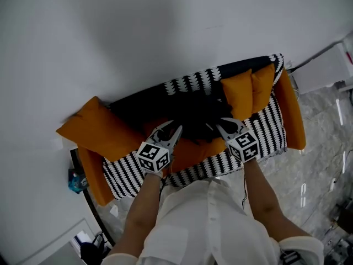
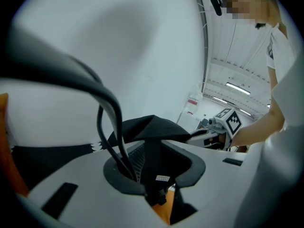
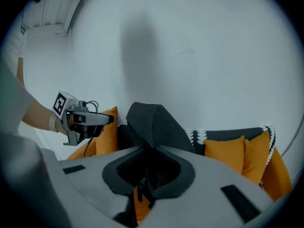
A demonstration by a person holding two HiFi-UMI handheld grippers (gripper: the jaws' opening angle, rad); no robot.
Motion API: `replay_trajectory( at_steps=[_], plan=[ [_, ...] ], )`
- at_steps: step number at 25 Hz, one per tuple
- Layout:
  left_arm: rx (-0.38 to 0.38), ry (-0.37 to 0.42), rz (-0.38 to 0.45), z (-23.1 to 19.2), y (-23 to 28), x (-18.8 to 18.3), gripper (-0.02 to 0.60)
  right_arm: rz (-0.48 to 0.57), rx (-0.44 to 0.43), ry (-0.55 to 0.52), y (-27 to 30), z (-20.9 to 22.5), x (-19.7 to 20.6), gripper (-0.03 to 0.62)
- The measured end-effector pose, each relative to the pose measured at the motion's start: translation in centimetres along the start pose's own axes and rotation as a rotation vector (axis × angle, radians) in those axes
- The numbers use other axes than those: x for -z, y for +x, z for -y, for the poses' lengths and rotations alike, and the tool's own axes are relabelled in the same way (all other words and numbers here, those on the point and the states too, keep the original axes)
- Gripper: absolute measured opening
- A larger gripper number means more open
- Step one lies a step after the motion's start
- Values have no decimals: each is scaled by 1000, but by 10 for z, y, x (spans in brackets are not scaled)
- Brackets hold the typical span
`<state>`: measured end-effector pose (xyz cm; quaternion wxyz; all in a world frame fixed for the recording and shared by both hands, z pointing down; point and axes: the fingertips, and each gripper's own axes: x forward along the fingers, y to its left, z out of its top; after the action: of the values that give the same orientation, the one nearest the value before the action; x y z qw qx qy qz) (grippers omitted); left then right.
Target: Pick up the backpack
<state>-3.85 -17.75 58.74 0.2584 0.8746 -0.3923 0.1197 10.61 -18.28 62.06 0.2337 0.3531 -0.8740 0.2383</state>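
Observation:
A black backpack point(image 1: 193, 112) lies on the seat of a sofa point(image 1: 270, 131) with a black-and-white cover. My left gripper point(image 1: 175, 130) meets the bag's left side and my right gripper point(image 1: 223, 123) its right side. In the left gripper view the left gripper point(image 2: 156, 184) is shut on a fold of black backpack fabric point(image 2: 152, 127) with a small label, which rises in a peak. In the right gripper view the right gripper point(image 3: 147, 179) is shut on another raised fold of the backpack point(image 3: 152, 120). Each view shows the other gripper beside the bag.
Orange cushions point(image 1: 94, 128) point(image 1: 248, 93) flank the backpack on the sofa, which stands against a white wall. A marble floor point(image 1: 320, 164) lies to the right, with a white unit point(image 1: 325, 68) at the wall. A dark curved edge and a blue object point(image 1: 74, 181) sit at lower left.

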Motion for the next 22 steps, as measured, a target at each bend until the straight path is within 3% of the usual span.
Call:
replay_trajectory(
  at_steps=[7, 15, 22],
  plan=[
    [-37, 100, -61, -1, 0, 22, 187, 5, -50, 35, -21, -21, 18, 46],
    [-44, 248, -130, 0, 11, 32, 221, -10, -64, 28, -32, -34, 28, 46],
    [17, 412, -186, 16, 25, 27, 230, -27, -79, 6, -30, -42, 27, 46]
  ],
)
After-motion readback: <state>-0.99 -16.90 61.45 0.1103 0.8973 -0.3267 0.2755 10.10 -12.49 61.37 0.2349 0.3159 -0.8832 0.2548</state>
